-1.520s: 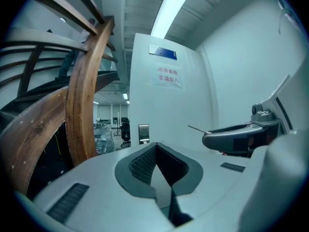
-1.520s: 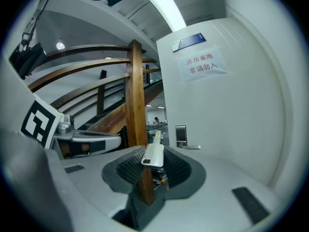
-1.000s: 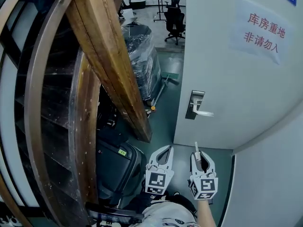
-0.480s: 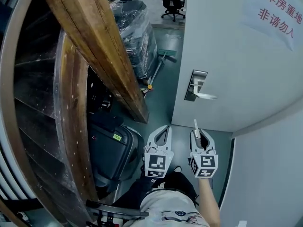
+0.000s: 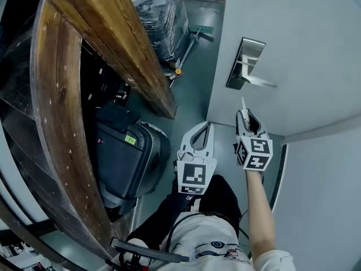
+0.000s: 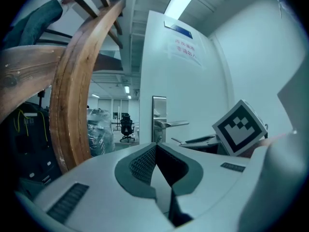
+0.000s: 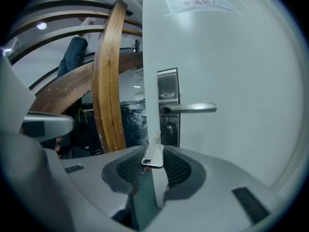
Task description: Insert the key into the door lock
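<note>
With the right gripper (image 5: 247,116) clenched on the key (image 5: 243,103), blade pointing up, draws markedly nearer the lock plate (image 5: 244,62) than a second ago, not yet touching, leaves probably only final alignment; left gripper (image 5: 206,130) closed empty alongside.

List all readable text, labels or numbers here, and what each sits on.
Nothing reads clearly.
White paper sign on the pale grey door: two rows of red characters, too blurred to read.
Blue label above it: too small.
Green sticker on the black suitcase: too small.
</note>
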Demonstrator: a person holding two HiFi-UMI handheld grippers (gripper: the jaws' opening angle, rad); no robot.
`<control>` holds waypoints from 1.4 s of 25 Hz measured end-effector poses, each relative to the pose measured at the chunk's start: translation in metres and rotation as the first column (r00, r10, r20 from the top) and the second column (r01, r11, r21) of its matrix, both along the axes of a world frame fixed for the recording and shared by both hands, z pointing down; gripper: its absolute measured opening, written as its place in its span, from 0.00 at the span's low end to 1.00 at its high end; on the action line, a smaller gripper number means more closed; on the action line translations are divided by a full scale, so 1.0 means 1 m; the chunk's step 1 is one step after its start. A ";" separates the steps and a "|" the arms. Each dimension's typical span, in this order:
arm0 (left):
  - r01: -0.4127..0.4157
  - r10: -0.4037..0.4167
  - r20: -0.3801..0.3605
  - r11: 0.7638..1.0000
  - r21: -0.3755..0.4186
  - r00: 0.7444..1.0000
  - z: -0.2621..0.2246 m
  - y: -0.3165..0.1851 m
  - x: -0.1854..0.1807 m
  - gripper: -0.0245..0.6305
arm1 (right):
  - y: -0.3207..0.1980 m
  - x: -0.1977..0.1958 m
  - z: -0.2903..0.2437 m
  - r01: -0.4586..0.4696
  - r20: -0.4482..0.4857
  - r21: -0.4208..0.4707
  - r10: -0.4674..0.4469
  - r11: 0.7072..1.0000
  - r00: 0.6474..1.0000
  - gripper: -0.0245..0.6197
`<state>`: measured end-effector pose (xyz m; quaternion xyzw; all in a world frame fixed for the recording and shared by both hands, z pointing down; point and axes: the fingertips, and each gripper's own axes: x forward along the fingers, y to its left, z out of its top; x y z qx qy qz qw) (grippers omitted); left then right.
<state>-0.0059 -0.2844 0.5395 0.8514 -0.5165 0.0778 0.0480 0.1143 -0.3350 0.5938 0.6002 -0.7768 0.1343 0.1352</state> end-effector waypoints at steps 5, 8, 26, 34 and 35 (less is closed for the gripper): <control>0.009 -0.009 -0.001 1.000 0.002 1.000 0.030 -0.009 -0.002 0.04 | -0.036 0.005 0.023 0.000 -0.026 0.009 0.000 1.000 1.000 0.22; 0.011 -0.011 -0.005 1.000 0.015 1.000 0.038 -0.013 -0.002 0.04 | -0.057 0.007 0.029 -0.006 -0.033 0.006 0.007 1.000 0.999 0.22; 0.008 -0.008 -0.008 1.000 0.027 1.000 0.047 -0.033 -0.003 0.04 | -0.090 0.004 0.030 0.001 -0.047 0.014 0.000 1.000 0.999 0.22; -0.004 0.004 -0.005 1.000 0.030 1.000 0.046 -0.035 0.002 0.04 | -0.091 0.010 0.037 -0.008 -0.042 -0.004 0.008 1.000 0.999 0.22; -0.005 0.005 -0.004 1.000 0.030 1.000 0.046 -0.035 0.002 0.04 | -0.092 0.011 0.036 -0.009 -0.041 -0.003 0.009 1.000 0.999 0.22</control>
